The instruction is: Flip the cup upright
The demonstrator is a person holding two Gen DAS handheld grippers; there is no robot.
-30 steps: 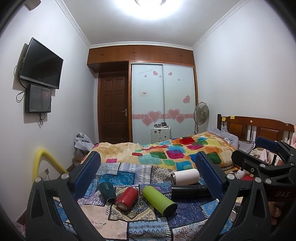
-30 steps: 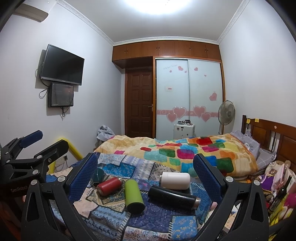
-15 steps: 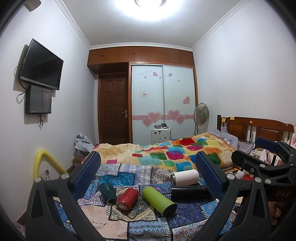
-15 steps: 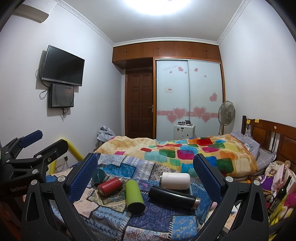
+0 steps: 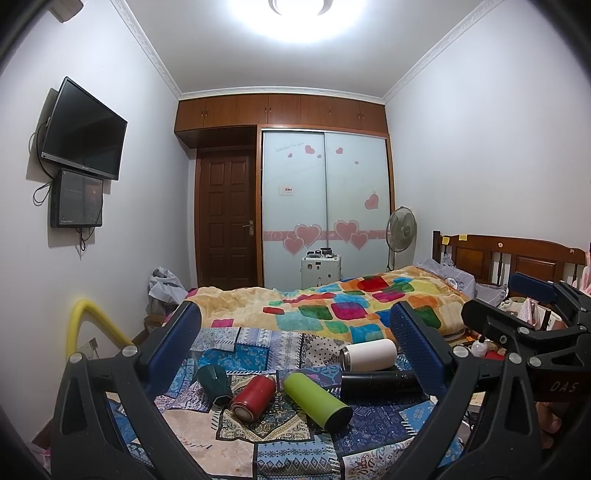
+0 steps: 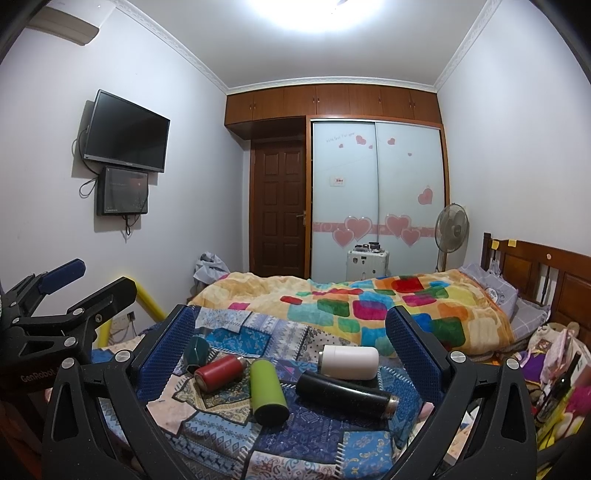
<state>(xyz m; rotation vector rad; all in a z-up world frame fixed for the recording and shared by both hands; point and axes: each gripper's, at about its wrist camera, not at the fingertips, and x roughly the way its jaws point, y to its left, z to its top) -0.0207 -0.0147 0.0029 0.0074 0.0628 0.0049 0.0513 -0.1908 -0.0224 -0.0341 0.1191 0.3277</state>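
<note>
Both hand-held grippers, left (image 5: pixel 295 343) & right (image 6: pixel 291 339), spread wide, empty, hovering w/ cups framed btwn jaws for pick; green cup (image 5: pixel 317 400) lying flat on patchwork cloth (image 5: pixel 236 443).

White walls, ceiling light (image 5: pixel 299 14) at twelve o'clock; TV (image 5: pixel 83 129) at ten; door (image 5: pixel 229 221) and wardrobe (image 5: pixel 325 206) centre; bed (image 5: pixel 332 306) below.

Setting: home bedroom. Evidence: bed (image 5: pixel 369 306) with multicoloured patchwork quilt and wooden headboard (image 5: pixel 517 258); sliding wardrobe (image 5: pixel 325 206) with pink heart decals under wooden top cabinets; wall-mounted TV (image 5: pixel 83 129); panelled wooden door (image 5: pixel 227 221); pedestal fan (image 5: pixel 400 229) in corner.
</note>
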